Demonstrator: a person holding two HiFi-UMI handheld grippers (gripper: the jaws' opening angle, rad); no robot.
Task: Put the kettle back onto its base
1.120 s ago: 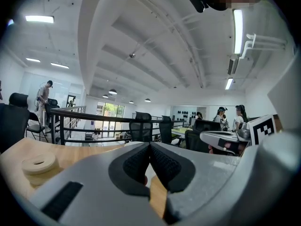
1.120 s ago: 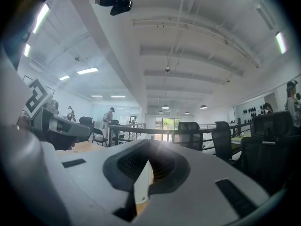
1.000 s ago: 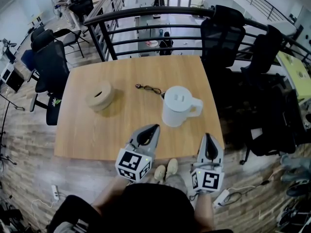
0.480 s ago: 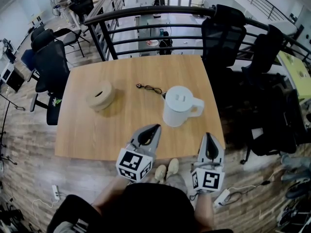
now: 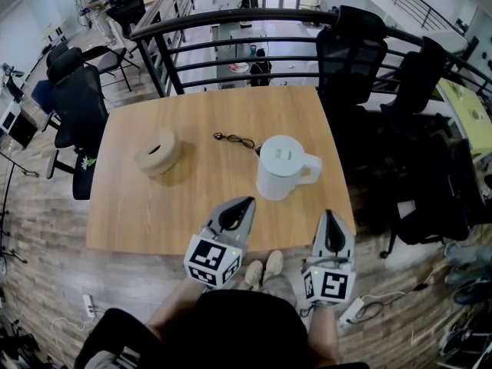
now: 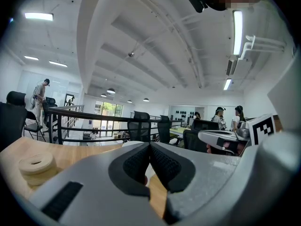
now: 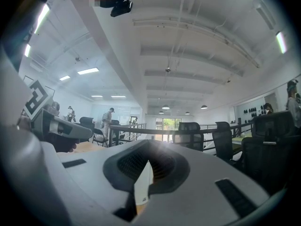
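The white kettle [image 5: 281, 167] stands upright on the wooden table [image 5: 154, 214], right of centre, with its handle to the right. A round beige disc with a hollow middle [image 5: 157, 152], which looks like the base, lies well to its left and shows again as that disc [image 6: 36, 166]. My left gripper [image 5: 247, 201] hovers over the near table edge, short of the kettle, shut and holding nothing. My right gripper [image 5: 330, 214] sits beside it near the table's right corner, also shut and holding nothing. In the gripper views the left gripper's [image 6: 149, 146] and right gripper's [image 7: 149, 150] pads meet.
A thin black cord [image 5: 235, 139] lies on the table just behind the kettle. A black railing [image 5: 231, 21] runs past the far edge. Black office chairs stand at the left [image 5: 77, 106] and right [image 5: 350, 52]. People stand far off in the room.
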